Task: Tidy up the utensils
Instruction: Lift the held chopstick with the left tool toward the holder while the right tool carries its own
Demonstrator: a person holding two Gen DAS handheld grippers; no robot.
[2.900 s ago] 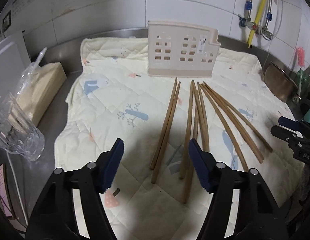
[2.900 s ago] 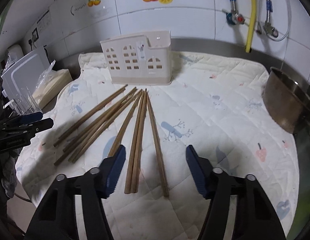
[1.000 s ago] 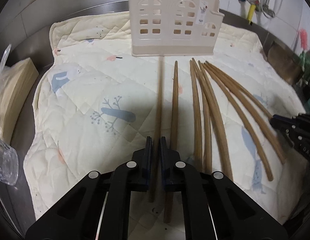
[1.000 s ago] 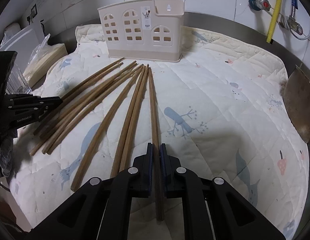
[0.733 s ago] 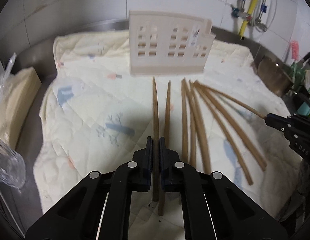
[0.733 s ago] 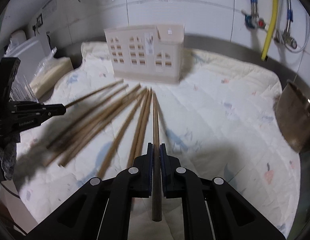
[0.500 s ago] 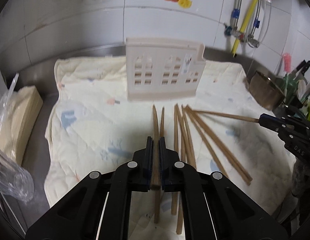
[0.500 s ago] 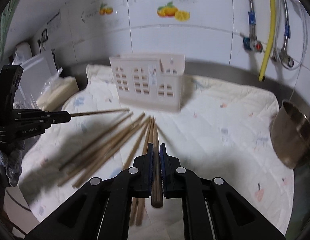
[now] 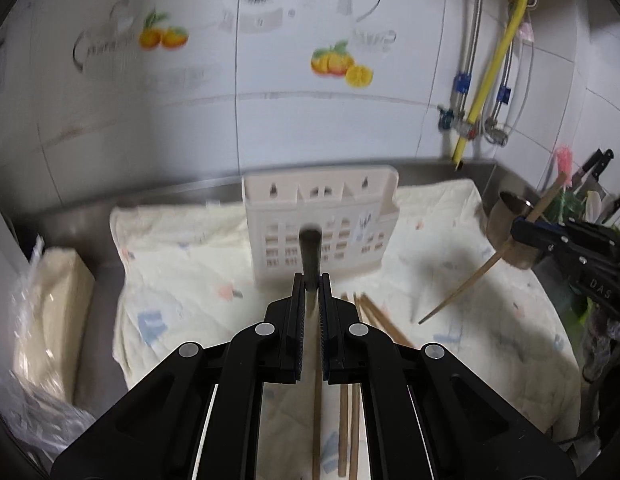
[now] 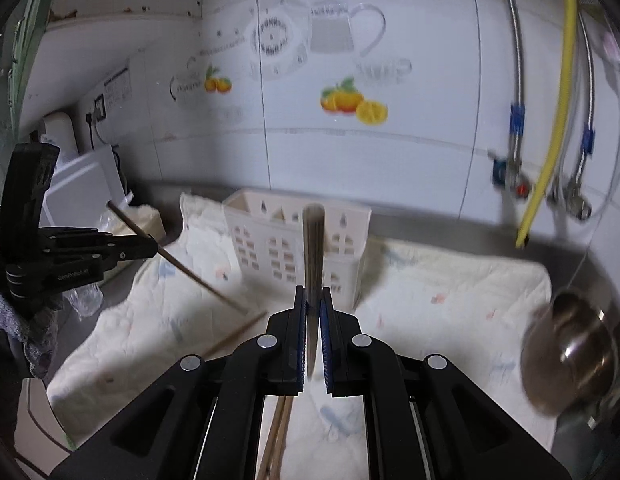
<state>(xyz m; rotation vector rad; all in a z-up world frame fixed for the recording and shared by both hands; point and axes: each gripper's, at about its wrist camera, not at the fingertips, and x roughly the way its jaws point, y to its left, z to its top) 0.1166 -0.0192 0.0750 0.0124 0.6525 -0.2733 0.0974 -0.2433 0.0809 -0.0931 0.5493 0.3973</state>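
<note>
From the left wrist, the left claw [image 9: 311,280] is pinched on a chopstick [image 9: 310,256] that now points up off the quilt [image 9: 182,280], its blurred tip in front of the holder [image 9: 322,224]; half a second ago it lay much flatter. That beige holder stands on the quilt toward the desk's back edge. Loose chopsticks [image 9: 346,400] lie on the quilt beneath the claw. At the right edge the right claw [image 9: 522,228] holds its own stick [image 9: 470,280] steeply tilted, tip down near the quilt, where before it was almost level.

From the right wrist, the right claw [image 10: 313,300] is clamped on a stick [image 10: 313,248] lifted higher than before, its end over the holder's [image 10: 294,240] rim. The left claw [image 10: 148,249] at the left edge grips a slanting stick [image 10: 198,280]. A metal bowl [image 10: 570,356] sits off the quilt's [image 10: 450,300] right edge.
</note>
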